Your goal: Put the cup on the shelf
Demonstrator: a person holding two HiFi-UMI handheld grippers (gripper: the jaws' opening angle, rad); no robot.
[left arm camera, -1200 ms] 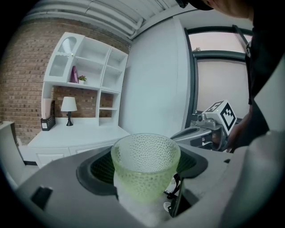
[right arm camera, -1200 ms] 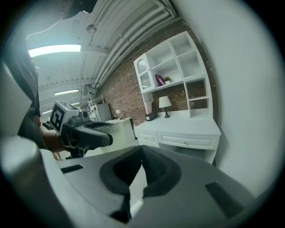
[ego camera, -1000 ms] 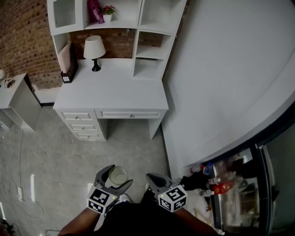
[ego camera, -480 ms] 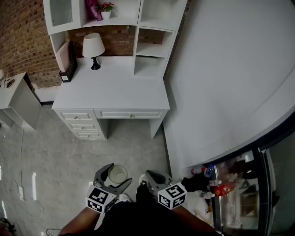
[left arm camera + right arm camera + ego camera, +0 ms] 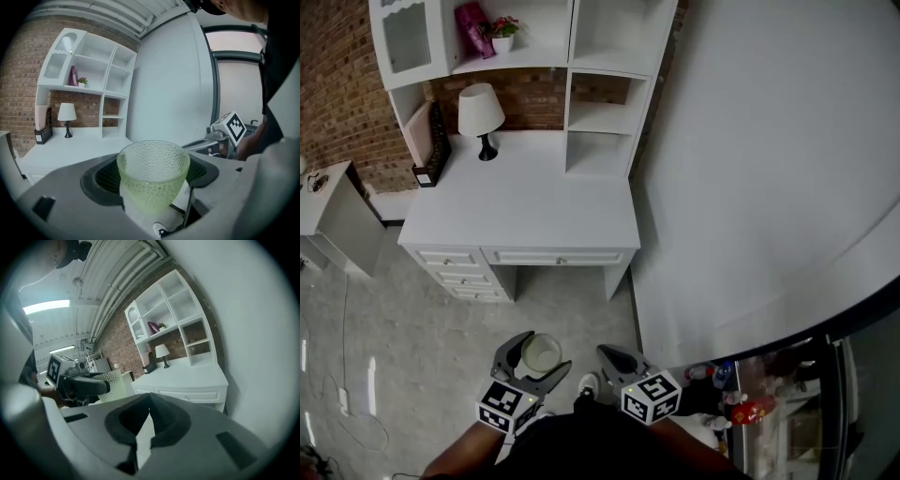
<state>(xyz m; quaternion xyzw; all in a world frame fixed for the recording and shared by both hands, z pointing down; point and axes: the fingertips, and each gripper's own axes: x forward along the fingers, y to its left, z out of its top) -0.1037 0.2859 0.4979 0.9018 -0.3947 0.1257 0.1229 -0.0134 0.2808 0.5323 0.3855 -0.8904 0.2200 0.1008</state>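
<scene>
Left tool (image 5: pixel 536 361) clamps the cup (image 5: pixel 153 173) upright for carrying, right tool (image 5: pixel 607 354) is empty with jaws together; the shelf (image 5: pixel 598 117) above the desk (image 5: pixel 525 202) is well apart.

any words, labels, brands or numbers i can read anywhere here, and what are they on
No text can be read in any view.
Black-and-white square-marker cubes: patterns only, no letters or numbers.
Red packet at lower right: print too small to read.
Magenta upright pack at top left: too small and blurred to read.
</scene>
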